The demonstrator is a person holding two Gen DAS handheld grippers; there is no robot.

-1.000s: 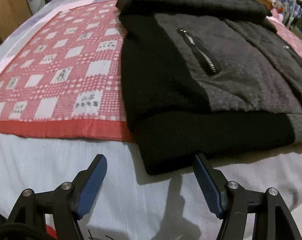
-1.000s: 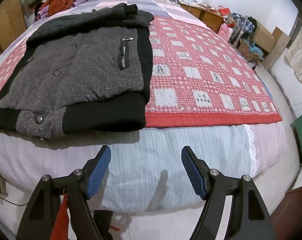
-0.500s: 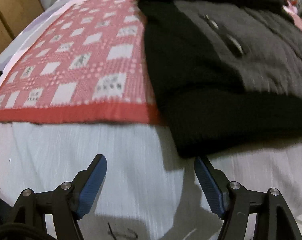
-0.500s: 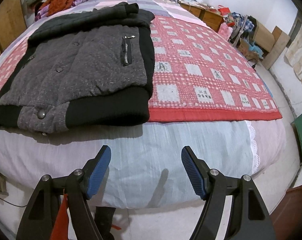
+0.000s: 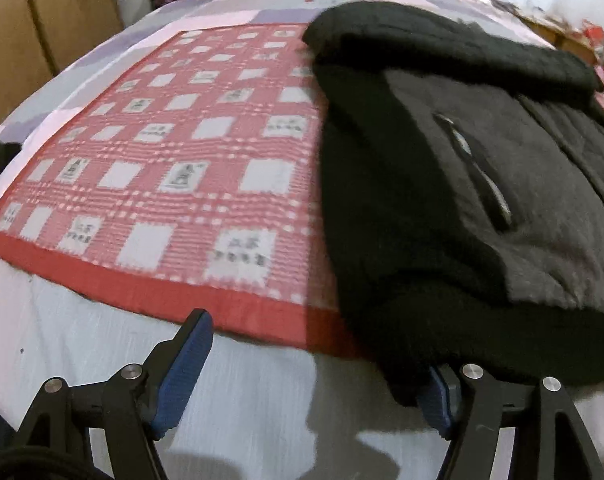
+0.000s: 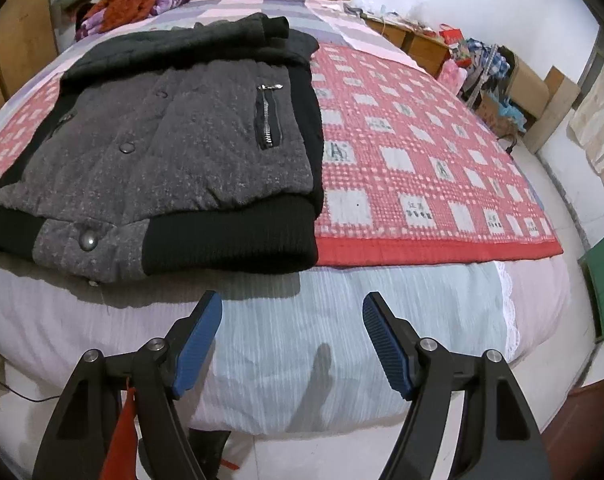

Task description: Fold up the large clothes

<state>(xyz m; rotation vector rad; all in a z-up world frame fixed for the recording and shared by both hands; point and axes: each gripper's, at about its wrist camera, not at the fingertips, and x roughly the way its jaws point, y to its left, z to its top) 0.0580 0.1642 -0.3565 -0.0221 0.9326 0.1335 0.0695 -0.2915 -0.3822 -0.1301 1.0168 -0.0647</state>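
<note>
We have the grey-and-black padded jacket with the ribbed black hem (image 6: pixel 174 168) lying on the red-and-white checked blanket (image 6: pixel 421 168) near the foot of the bed, its hem overhanging onto the pale striped sheet (image 6: pixel 302 320); sides look already folded in, so we judge the sleeves-in step done and the hem-to-collar fold next. Our left gripper (image 5: pixel 313 376) has jaws wide, nothing clamped; its right finger sits right at the jacket's near corner and is partly hidden by the hem, contact unclear because the view is blurred. Our right gripper (image 6: pixel 292 340) is wide too, empty, hovering over the sheet just short of the hem. Next move probably needs both jaws slid onto the two hem corners, closed through all layers, then lifted together toward the collar.
</note>
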